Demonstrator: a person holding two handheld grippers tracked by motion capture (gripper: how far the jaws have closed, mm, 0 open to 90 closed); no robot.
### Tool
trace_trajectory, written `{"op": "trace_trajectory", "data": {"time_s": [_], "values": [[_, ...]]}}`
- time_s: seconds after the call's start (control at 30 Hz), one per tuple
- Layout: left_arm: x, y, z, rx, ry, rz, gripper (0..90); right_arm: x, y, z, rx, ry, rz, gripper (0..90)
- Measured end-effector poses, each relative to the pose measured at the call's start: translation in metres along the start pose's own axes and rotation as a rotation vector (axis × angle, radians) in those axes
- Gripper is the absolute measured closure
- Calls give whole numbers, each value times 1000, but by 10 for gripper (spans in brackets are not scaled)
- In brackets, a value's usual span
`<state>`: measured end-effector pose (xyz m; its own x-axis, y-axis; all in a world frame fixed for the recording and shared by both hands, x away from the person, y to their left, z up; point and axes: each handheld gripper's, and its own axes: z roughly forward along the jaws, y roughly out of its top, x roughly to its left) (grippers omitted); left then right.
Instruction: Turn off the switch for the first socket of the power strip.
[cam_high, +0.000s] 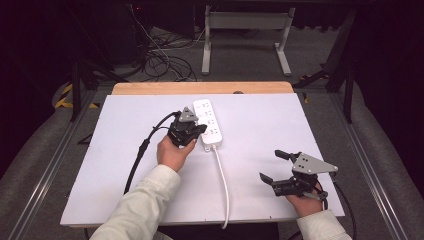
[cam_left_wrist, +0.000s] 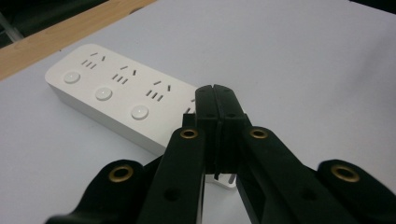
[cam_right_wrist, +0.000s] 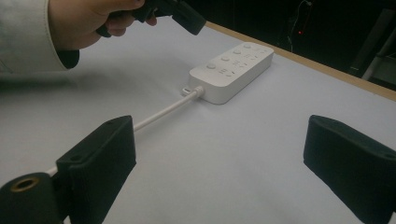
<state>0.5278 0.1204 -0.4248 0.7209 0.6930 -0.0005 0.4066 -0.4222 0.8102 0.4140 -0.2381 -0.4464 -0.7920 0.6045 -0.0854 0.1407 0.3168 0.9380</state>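
- The power strip (cam_high: 208, 124) lies on the white table (cam_high: 125, 200), near the far edge; it's long and thin, w/ its long side running from the person away to the far side, tilted a bit left at the far end.
- Its white cord (cam_high: 223, 187) comes out of the near end and runs back toward the person, off the near edge.
- The left gripper (cam_high: 199, 130) is right by the strip, on its left side; its tip sits over the near end; its jaws are pressed tight together w/ nothing between them.
- In the left gripper view the shut tips (cam_left_wrist: 215, 100) hang just over the strip's (cam_left_wrist: 112, 100) top, near the last sockets; three round buttons (cam_left_wrist: 103, 94) sit in a row on the side toward the person's left; can't tell if the tips touch yet.
- The right gripper (cam_high: 274, 165) rests well apart, at the near right of the table; its jaws stand wide apart and hold nothing; it looks at the strip (cam_right_wrist: 232, 70) and cord (cam_right_wrist: 159, 113) from far off.
- So the left one is much nearer; my guess: it'll poke a button w/ its shut tip; the buttons are just ahead and a bit left of the tip, so a short move along the strip's long side should do.
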Motion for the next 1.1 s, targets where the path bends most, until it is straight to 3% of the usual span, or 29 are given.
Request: {"op": "trace_trajectory", "data": {"time_s": [0.37, 0.57, 0.8, 0.87, 0.93, 1.1], "values": [[6, -5, 17, 35, 25, -27, 900, 0, 0, 0, -1, 5, 2, 99], [9, -7, 27, 36, 20, -70, 900, 0, 0, 0, 0, 6, 2, 99], [8, -8, 36, 71, 47, -57, 899, -1, -1, 0, 0, 11, 3, 99], [7, -8, 37, 75, 83, -56, 899, -1, -1, 0, -2, 13, 6, 99], [6, -7, 37, 72, 89, -42, 900, -1, -1, 0, -2, 16, 9, 99], [7, -7, 39, 74, 56, -48, 900, -2, -2, 0, -1, 21, 18, 98]]}}
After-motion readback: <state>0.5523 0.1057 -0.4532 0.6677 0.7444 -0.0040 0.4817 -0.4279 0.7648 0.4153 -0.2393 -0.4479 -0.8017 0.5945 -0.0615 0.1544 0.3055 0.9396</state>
